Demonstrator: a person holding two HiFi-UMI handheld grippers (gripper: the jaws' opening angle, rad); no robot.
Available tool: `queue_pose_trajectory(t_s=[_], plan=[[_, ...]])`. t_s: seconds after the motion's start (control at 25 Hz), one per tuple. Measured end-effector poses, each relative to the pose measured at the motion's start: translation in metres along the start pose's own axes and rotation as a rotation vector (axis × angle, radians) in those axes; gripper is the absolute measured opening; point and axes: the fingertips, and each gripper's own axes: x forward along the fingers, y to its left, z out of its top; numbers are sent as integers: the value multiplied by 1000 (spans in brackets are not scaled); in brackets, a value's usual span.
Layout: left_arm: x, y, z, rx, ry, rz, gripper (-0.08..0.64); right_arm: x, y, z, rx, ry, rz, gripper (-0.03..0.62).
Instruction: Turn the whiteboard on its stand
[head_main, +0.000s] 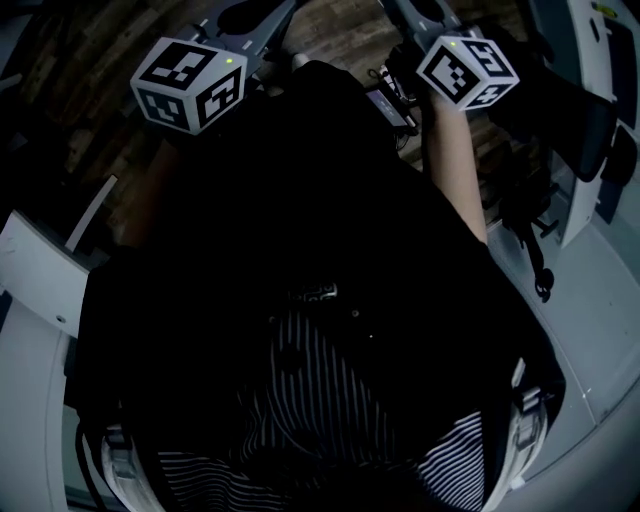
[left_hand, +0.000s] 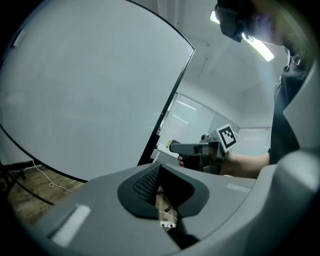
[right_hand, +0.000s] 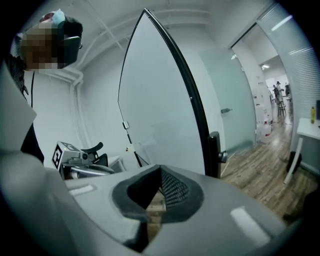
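Your left gripper (left_hand: 161, 197): jaws pressed together, nothing between them. Your right gripper (right_hand: 152, 197): likewise closed and empty. The whiteboard (left_hand: 90, 85) stands ahead of both, its black-framed edge turned toward your right gripper. Neither gripper touches it. Wooden floor (right_hand: 260, 170) below.

Left gripper (left_hand: 159, 189) and right gripper (right_hand: 159, 194) reach forward (side by side), fingers (left_hand: 145, 184) closed.
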Motion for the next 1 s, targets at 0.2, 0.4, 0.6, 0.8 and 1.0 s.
queue_pose_trajectory(t_s=[0.2,0.4,0.6,0.8,1.0], plan=[[-2,13,14,17,-9,57,2,20,-19,25,-18,-48,-4,0],[17,14,24,4,-25,96,2,25,-27,44,-34,-71,75,0],[53,10,35,54,-17,89,2,17,-25,61,-71,-83,226,0],[85,8,53,33,-37,75,2,-3,-52,76,-78,-103,237,2],[106,14,63,61,-28,83,2,1,-86,87,-107,-99,181,2]])
